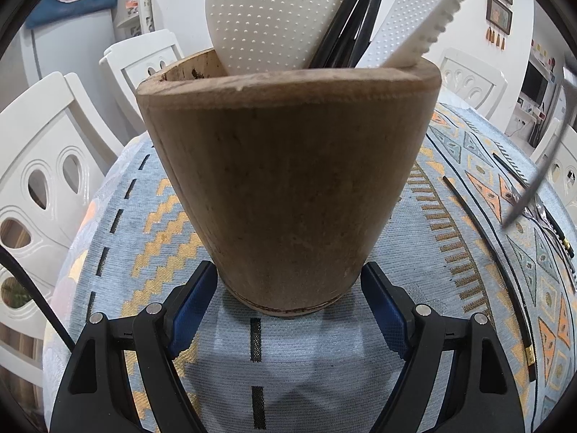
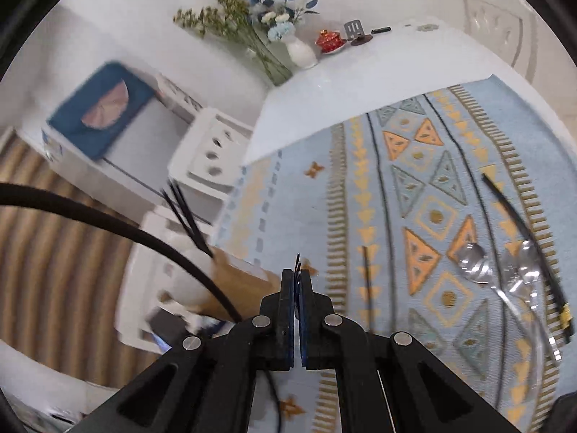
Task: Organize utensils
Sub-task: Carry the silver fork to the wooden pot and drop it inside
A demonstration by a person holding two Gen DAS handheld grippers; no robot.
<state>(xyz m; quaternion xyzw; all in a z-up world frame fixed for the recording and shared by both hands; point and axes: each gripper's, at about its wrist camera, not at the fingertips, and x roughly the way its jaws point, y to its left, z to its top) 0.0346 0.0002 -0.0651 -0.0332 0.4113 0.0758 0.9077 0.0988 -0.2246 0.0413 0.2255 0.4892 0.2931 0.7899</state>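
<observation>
A brown wooden utensil holder (image 1: 288,180) stands on the patterned cloth. My left gripper (image 1: 288,288) is shut on its base, a blue pad (image 1: 194,299) on each side. It holds a white dotted paddle (image 1: 274,18), black chopsticks (image 1: 357,21) and a white serrated spatula (image 1: 422,18). My right gripper (image 2: 296,274) is shut on a thin metal utensil (image 2: 297,263), seen edge-on between the pads. The left wrist view shows that utensil (image 1: 541,166) as a blurred grey strip above the table at the right. The holder (image 2: 234,281) lies low and left of the right gripper.
Two clear-handled spoons (image 2: 476,259) and a black chopstick (image 2: 519,223) lie on the cloth (image 2: 414,187) at the right; another chopstick (image 2: 366,278) lies near the middle. White chairs (image 1: 54,180) ring the table. A flower vase (image 2: 299,50) and a red pot (image 2: 329,40) stand at the far end.
</observation>
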